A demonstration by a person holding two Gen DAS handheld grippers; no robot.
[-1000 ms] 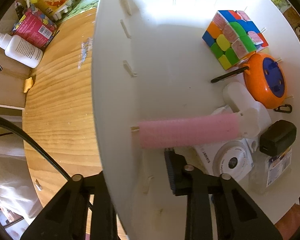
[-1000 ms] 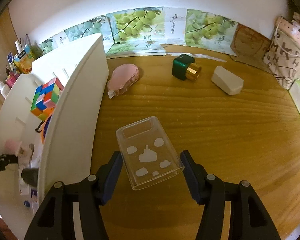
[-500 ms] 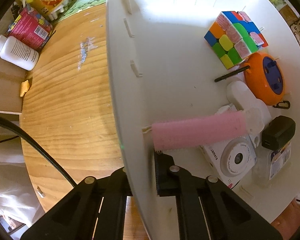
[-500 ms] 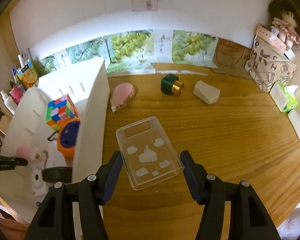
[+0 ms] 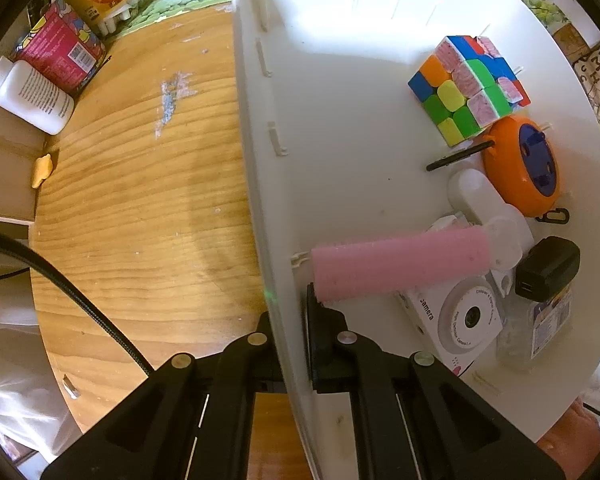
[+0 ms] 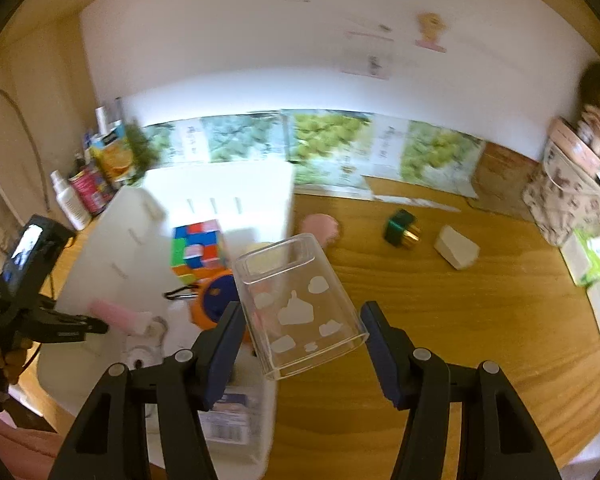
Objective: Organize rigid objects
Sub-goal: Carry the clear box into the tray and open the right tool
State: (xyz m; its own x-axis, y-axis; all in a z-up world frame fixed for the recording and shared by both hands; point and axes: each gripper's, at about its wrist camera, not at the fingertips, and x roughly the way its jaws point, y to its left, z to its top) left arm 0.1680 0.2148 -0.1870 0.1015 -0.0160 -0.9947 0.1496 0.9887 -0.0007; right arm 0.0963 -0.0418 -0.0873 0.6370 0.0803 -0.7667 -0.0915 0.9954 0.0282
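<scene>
Right wrist view, biggest first: round wooden tabletop [image 6: 440, 320], then the white plastic storage bin [image 6: 148, 216] on its left side, then the clear rigid plastic cup with white cloud prints [image 6: 300, 312], which is the item in hand. The right hand-held gripper [image 6: 302, 336] is clamped on the cup's side walls, pads on the two opposite flat faces near the base; the cup is tilted, open mouth pointing away, held in the air over the bin's near wall.

Handling call: the cup looks light, thin-walled, stiff and smooth. Likely slippery under the pads and it could crack or pop out if squeezed hard. The flat sides low on the body are the right place to hold; the rim would flex more. Frame is motion-blurred, so exact pad contact is hard to judge.

Left wrist view: the left hand-held gripper [image 5: 290, 344] is closed tight on the bin's side wall, one finger outside, one inside, apparently steadying it. The bin is stiff, so pinching the wall is fine.

Inside, far side is crowded: multicoloured puzzle cube [image 5: 468, 90], orange round reel with blue centre [image 5: 520, 164], pink foam-covered roller [image 5: 400, 264], white toy camera [image 5: 456, 320], black charger block [image 5: 548, 268]. The bare floor near the held wall looks like the safest drop spot.
</scene>
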